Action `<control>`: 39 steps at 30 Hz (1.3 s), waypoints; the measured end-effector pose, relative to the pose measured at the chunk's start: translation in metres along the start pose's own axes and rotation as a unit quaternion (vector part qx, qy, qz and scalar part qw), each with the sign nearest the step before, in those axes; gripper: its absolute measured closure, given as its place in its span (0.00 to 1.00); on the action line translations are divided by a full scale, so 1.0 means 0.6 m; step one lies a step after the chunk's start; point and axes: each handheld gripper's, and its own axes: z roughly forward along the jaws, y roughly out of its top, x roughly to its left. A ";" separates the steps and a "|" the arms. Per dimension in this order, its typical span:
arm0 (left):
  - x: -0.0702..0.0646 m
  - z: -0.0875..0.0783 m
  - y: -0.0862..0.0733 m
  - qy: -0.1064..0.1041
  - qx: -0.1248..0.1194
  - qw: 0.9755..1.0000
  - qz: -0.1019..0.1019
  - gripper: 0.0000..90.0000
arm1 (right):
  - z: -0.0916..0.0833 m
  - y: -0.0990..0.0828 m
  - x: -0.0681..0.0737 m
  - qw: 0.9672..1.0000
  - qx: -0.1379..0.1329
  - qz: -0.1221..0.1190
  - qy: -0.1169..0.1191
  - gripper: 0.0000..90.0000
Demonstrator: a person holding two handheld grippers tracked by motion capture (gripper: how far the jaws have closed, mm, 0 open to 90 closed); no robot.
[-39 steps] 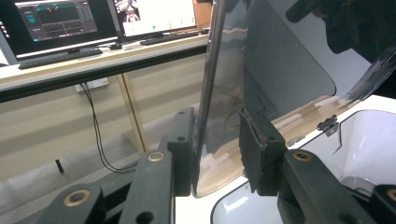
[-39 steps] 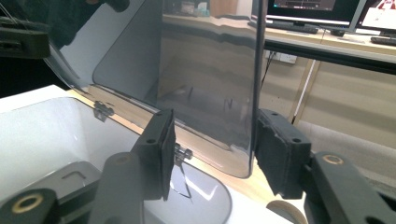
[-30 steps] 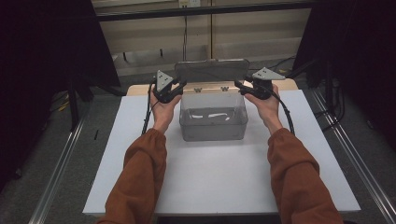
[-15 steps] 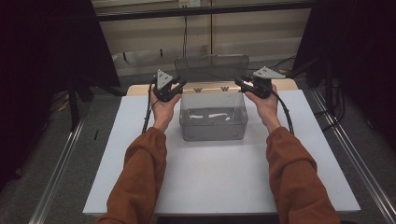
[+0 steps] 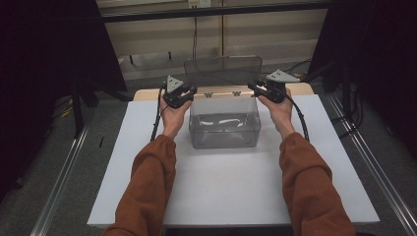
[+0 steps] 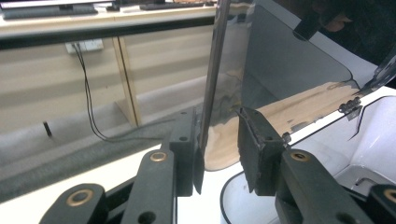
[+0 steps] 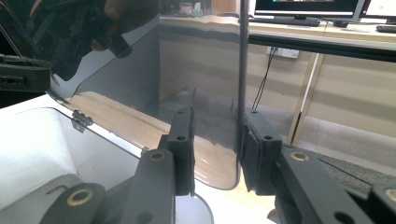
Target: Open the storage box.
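Note:
A clear plastic box [image 5: 224, 129] stands on the white board, and its hinged lid [image 5: 222, 71] is raised nearly upright at the back. My left gripper [image 5: 189, 92] is at the lid's left edge. In the left gripper view the lid [image 6: 280, 60] edge stands between the jaws of the left gripper [image 6: 217, 140], against one pad, with a gap to the other. My right gripper [image 5: 255, 88] is at the lid's right edge. Its jaws have just been closing. The lid [image 7: 130, 70] edge lies between the jaws of the right gripper [image 7: 217, 140], and a gap is left on one side.
The white board [image 5: 221, 191] lies on a wooden table, with room in front of the box. Metal rails [image 5: 59, 187] run along both sides. A dark bar [image 5: 211, 12] crosses behind the table. Small hinges [image 5: 209, 94] join the lid to the box.
The lid stands slightly higher and more upright than a second ago. Both hands have stayed almost where they were.

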 end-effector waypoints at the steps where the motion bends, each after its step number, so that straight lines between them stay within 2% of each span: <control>1: 0.000 0.001 0.000 -0.001 -0.001 1.000 -0.007 0.76 | 0.001 -0.001 -0.001 1.000 -0.001 0.001 0.000 0.75; 6: -0.001 0.003 0.006 0.000 0.010 1.000 -0.010 0.76 | 0.005 -0.007 -0.004 1.000 0.008 0.006 0.000 0.75; 8: -0.001 0.003 0.006 -0.003 0.010 1.000 -0.019 0.76 | 0.007 -0.010 -0.005 1.000 0.011 0.005 0.002 0.75; 10: 0.001 0.003 0.006 -0.003 0.012 1.000 -0.019 0.76 | 0.009 -0.012 -0.005 1.000 0.013 0.008 0.003 0.75; 12: 0.001 0.004 0.005 -0.003 0.014 1.000 -0.016 0.76 | 0.010 -0.013 -0.005 1.000 0.015 0.001 0.003 0.75; 14: 0.001 0.005 0.005 -0.001 0.015 1.000 -0.025 0.76 | 0.011 -0.013 -0.006 1.000 0.014 0.005 0.005 0.75; 18: 0.000 0.008 0.008 0.002 0.021 1.000 -0.016 0.76 | 0.013 -0.012 -0.006 1.000 0.016 0.014 0.002 0.76; 21: 0.001 0.009 0.007 0.004 0.020 1.000 -0.018 0.76 | 0.015 -0.011 -0.008 1.000 0.016 0.017 0.000 0.77; 26: 0.005 0.017 0.004 0.003 0.012 0.999 -0.034 0.76 | 0.017 -0.011 -0.011 1.000 0.017 0.025 -0.001 0.79; 28: 0.009 0.018 0.002 0.000 0.016 0.999 -0.033 0.76 | 0.017 -0.008 -0.013 0.999 0.020 0.026 0.000 0.80; 29: 0.008 0.019 0.002 -0.002 0.016 0.999 -0.039 0.76 | 0.018 -0.007 -0.014 0.999 0.021 0.029 0.000 0.81; 31: 0.010 0.019 0.002 -0.002 0.019 0.999 -0.034 0.76 | 0.020 -0.006 -0.015 0.999 0.023 0.028 0.000 0.81; 33: 0.010 0.022 0.003 -0.007 0.019 0.999 -0.044 0.75 | 0.021 -0.006 -0.016 0.999 0.026 0.029 -0.001 0.81; 34: 0.012 0.022 0.004 -0.007 0.023 0.999 -0.040 0.74 | 0.022 -0.006 -0.016 0.999 0.025 0.031 0.001 0.81; 39: 0.014 0.026 0.006 -0.007 0.031 0.998 -0.049 0.76 | 0.023 -0.004 -0.017 0.999 0.030 0.034 0.000 0.82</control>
